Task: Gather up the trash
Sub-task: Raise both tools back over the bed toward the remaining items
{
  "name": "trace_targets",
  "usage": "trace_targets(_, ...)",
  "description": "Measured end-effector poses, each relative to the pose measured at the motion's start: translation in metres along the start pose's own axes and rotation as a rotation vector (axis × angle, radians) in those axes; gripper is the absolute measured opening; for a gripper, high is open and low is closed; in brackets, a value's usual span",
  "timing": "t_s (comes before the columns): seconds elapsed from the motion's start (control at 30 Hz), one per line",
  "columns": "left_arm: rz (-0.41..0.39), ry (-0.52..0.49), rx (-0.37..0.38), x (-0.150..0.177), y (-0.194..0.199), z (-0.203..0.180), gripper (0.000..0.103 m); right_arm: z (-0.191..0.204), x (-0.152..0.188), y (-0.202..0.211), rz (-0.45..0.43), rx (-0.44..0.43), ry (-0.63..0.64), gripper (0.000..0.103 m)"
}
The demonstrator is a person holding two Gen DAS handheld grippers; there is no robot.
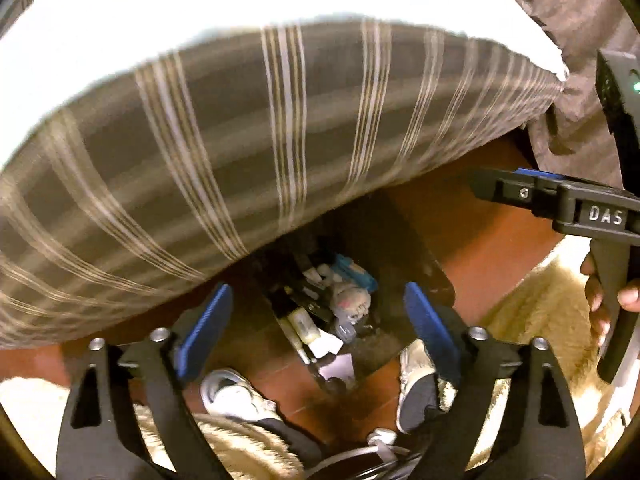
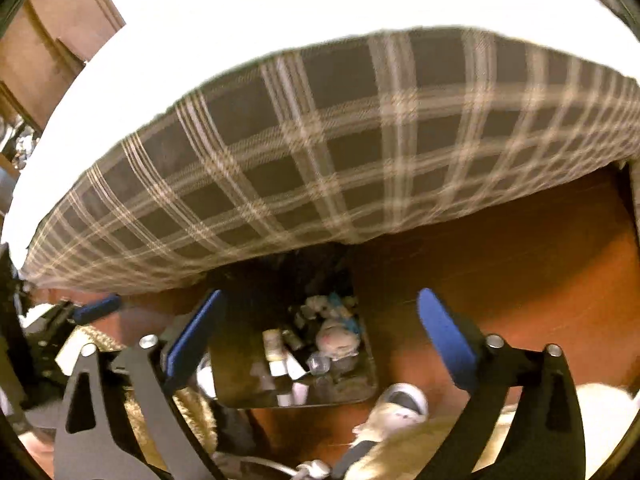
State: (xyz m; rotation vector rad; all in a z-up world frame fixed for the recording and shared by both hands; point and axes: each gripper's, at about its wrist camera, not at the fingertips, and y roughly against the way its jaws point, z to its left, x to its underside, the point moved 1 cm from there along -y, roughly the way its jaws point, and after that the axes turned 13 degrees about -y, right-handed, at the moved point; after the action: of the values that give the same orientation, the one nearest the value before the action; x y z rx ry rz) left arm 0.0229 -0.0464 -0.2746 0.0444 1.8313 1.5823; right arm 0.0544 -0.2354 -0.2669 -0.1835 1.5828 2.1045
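Both the left gripper [image 1: 320, 326] and right gripper [image 2: 320, 338] hang spread and empty over the bin [image 2: 362, 394], by the bed's edge. Trash [image 2: 334, 340] lies inside (bottles, wrappers); anything left is out of sight.

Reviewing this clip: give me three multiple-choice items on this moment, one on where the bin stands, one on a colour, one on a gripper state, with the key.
1. Where is the trash bin?
A. on the bed
B. on the floor beside the plaid bed side
C. held in a gripper

2. What colour are the finger pads?
A. blue
B. red
C. green

3. How is the left gripper?
A. shut on a bottle
B. shut on nothing
C. open, nothing between its fingers

Key: B, the bin stands on the reddish floor below the bed edge; A, the pads show blue in both views; C, its fingers stand wide apart above the bin.
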Motion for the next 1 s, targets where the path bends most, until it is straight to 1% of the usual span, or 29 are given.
trace_targets(0.1, -0.059, 0.000, -0.011, -0.012, 0.024, -0.003, 0.095, -0.002, -0.006, 0.018, -0.017, -0.032, -0.002, 0.099)
trace_targets(0.2, -0.110, 0.011, 0.004, -0.022, 0.051, 0.005, 0.095, -0.005, -0.016, 0.046, -0.069, -0.059, -0.021, 0.099)
trace_targets(0.27, -0.141, 0.017, 0.000, -0.031, 0.068, 0.009, 0.095, -0.007, -0.026, 0.063, -0.113, -0.074, -0.023, 0.099)
trace_targets(0.43, -0.219, 0.018, -0.027, -0.057, 0.104, 0.023, 0.095, 0.013, -0.052, 0.105, -0.229, -0.100, 0.026, 0.099)
trace_targets(0.53, -0.255, 0.039, -0.039, -0.073, 0.115, 0.038, 0.095, 0.028, -0.071, 0.115, -0.270, -0.109, 0.072, 0.100)
trace_targets(0.63, -0.271, 0.052, -0.083, -0.093, 0.121, 0.057, 0.095, 0.043, -0.097, 0.118, -0.284, -0.098, 0.102, 0.100)
trace_targets(0.73, -0.283, 0.055, -0.115, -0.116, 0.122, 0.075, 0.095, 0.059, -0.118, 0.106, -0.288, -0.113, 0.114, 0.100)
trace_targets(0.83, -0.277, 0.062, -0.151, -0.136, 0.112, 0.094, 0.095, 0.072, -0.139, 0.096, -0.283, -0.134, 0.120, 0.100)
trace_targets(1.0, -0.255, 0.095, -0.184, -0.169, 0.091, 0.133, 0.095, 0.095, -0.175, 0.070, -0.272, -0.145, 0.129, 0.100)
